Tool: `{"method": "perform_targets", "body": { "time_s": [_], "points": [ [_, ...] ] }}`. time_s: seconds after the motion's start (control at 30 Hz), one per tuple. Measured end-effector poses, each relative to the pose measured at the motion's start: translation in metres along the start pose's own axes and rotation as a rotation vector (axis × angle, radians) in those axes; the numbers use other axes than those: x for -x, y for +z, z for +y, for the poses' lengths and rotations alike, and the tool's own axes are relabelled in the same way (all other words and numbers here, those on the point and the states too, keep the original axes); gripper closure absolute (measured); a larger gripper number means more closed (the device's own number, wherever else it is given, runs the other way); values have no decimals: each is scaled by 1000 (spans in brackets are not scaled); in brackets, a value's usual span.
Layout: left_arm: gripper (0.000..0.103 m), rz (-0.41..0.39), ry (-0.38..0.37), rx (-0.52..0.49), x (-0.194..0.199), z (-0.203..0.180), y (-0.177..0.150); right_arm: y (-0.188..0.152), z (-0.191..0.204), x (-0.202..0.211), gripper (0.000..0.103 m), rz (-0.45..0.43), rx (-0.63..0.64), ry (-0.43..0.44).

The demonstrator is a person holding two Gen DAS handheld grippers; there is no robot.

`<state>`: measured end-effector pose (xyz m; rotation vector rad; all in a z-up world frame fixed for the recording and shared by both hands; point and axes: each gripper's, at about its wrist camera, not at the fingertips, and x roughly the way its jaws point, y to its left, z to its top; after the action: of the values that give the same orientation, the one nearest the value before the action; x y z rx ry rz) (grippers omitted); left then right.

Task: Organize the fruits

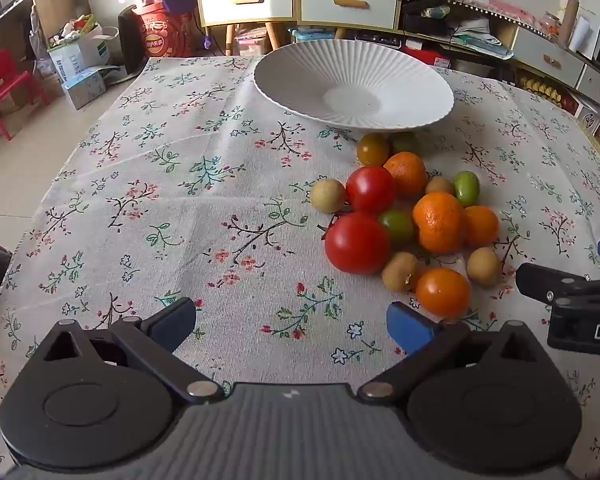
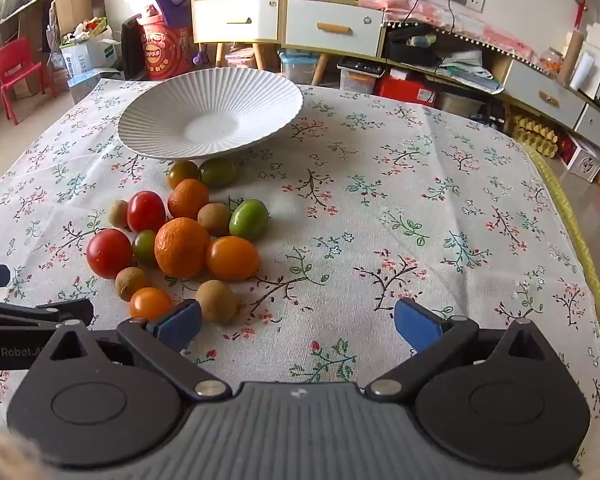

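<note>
White and ribbed, the empty plate sits on the floral tablecloth just behind the heap of fruits, while the left gripper and right gripper hover nearby, jaws spread wide, holding nothing.

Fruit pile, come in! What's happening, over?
Both hand-held grippers, left and right, open, empty. Fruit pile on tablecloth, white ridged plate empty. Nothing blocking.

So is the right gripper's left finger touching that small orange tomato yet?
Cannot tell. In the right wrist view the finger's blue pad overlaps the orange tomato, showing neither gap nor contact plainly; the fingers stand wide open.
</note>
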<state>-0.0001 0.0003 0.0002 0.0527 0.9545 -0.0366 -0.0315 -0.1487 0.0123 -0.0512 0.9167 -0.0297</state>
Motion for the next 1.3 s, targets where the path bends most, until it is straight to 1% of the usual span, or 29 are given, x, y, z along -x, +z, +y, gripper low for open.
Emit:
{"method": "perform_targets", "body": {
  "time_s": [0.27,0.3,0.43,1.3],
  "points": [
    [5,-8,7,8,4,3,-3,-1,0,-2,0,-6,2,-10],
    [5,4,3,-1,-3,-1,-1,-3,3,-3,0,-3,3,-8],
    [5,7,3,3,-3,-2,-1,-2,3,-6,0,10,1,1],
    [5,10,2,-5,-1,-2,0,-3,4,0,0,15,1,14]
  ]
}}
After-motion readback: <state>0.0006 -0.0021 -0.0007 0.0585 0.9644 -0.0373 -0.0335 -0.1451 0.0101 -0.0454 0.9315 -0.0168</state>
